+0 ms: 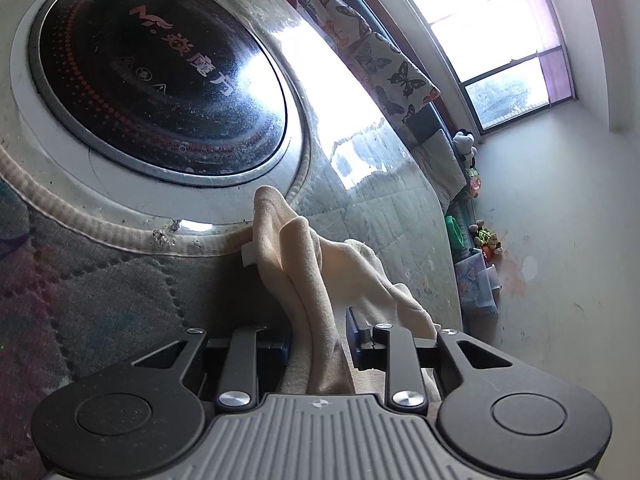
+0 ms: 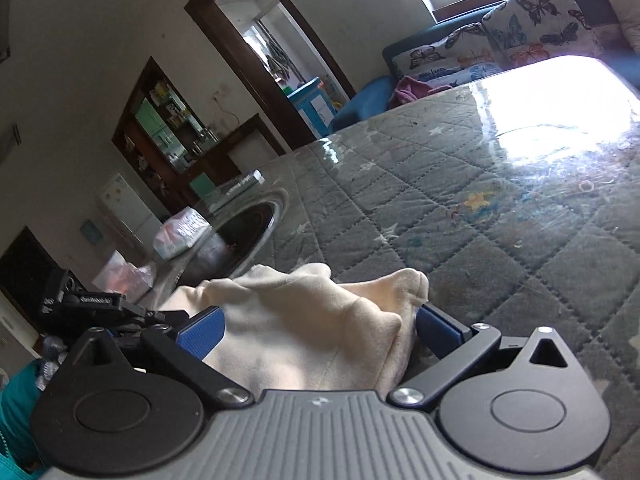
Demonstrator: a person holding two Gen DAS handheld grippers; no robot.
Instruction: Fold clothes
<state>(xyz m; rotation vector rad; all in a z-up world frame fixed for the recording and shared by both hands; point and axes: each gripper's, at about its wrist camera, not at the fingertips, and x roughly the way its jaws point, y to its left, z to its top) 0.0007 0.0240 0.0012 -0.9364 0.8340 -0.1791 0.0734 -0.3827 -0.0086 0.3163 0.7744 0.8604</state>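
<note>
A cream garment [image 1: 304,276] lies bunched between the jaws of my left gripper [image 1: 318,340]. The blue pads [image 1: 354,330] stand a little apart with the fabric running through the gap, so the grip looks loose or partly closed on it. In the right wrist view the same cream garment [image 2: 316,328] fills the space between the blue pads [image 2: 202,334] of my right gripper [image 2: 320,332]. Those jaws stand wide with the cloth bulging between them. The other gripper's black body [image 2: 92,304] shows at the left.
The garment rests on a table with a quilted grey cover under clear plastic [image 2: 460,208]. A round black induction cooktop [image 1: 156,76] is set into the table. Butterfly-print cushions [image 2: 532,28] lie on a blue sofa beyond. A white packet [image 2: 182,232] sits by the cooktop.
</note>
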